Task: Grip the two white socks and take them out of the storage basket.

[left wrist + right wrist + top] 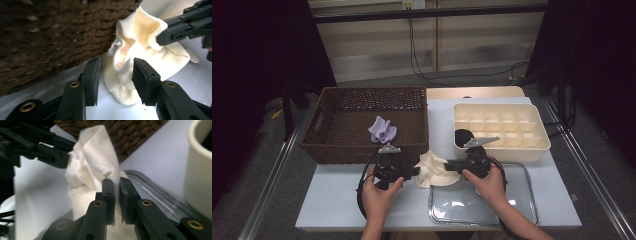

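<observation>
Pinching cream sock (92, 162) | right gripper (117, 187) clamped | left gripper (115, 77) seemingly loose around it

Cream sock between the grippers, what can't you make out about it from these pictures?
- Cream sock, high view: too small and crumpled to tell toe from cuff.
- Left gripper, left gripper view: jaws stand apart around the sock; pad contact unclear.
- Right gripper, right gripper view: the pinched fold is hidden between its shut jaws.
- Dark thing in the divider box, high view: too dark to identify.

Cream sock (140, 47) partly behind blurred brown basket (50, 32).
</observation>
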